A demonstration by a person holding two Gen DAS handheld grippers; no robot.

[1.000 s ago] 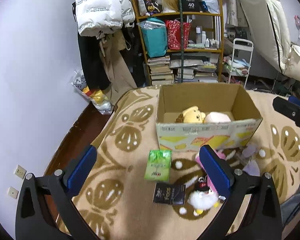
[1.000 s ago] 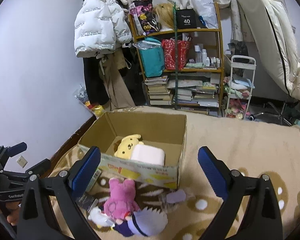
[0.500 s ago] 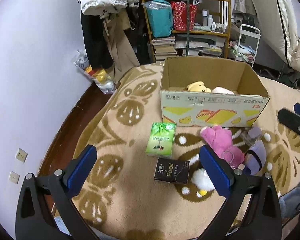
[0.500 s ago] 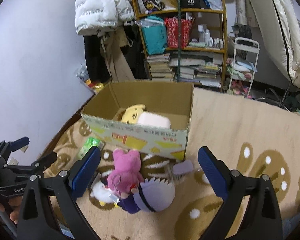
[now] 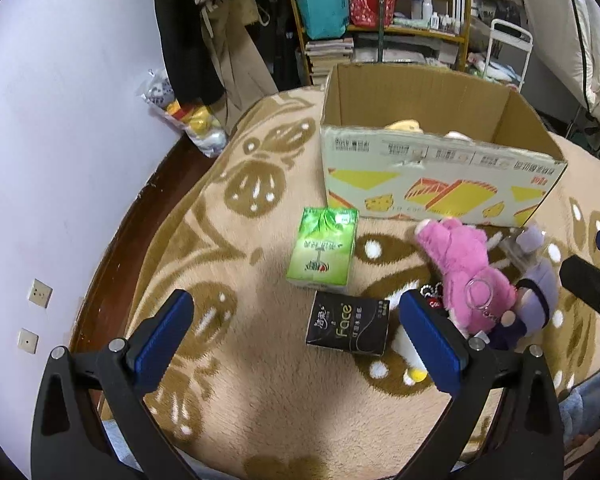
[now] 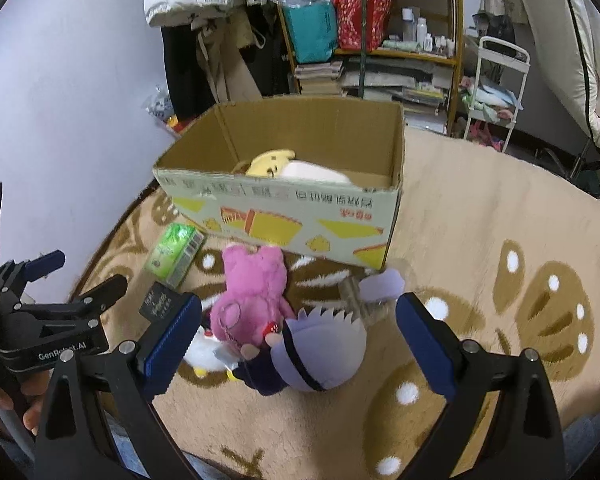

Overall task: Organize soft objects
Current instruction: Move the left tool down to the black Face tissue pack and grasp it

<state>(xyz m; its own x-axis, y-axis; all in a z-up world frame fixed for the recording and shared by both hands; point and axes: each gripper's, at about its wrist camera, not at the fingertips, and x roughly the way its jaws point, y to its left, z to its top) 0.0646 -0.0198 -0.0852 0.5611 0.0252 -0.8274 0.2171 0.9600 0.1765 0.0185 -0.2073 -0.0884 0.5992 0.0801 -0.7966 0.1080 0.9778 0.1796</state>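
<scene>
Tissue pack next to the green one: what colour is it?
Black, with pale lettering; the tissue pack shows best in the left wrist view.

"Face" on black tissue pack [image 5: 349, 329], "GenRobot.AI" on left tongs [image 6: 66, 276]

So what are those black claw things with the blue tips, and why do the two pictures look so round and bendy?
Those claws are grabbers. A person holds one in each hand, and each carries a small camera with a very wide lens, which bends the picture. One picture looks along the left gripper, the other along the right gripper. Both are open and hold nothing.

They hover over a fuzzy tan blanket. On it stands a cardboard box with a yellow plush and something white inside. In front of the box lie a pink plush, a purple-haired doll, a small white plush, a green tissue pack and a black tissue pack.

At the left edge of the right camera's picture you can see the person's hand holding the other grabber.
</scene>
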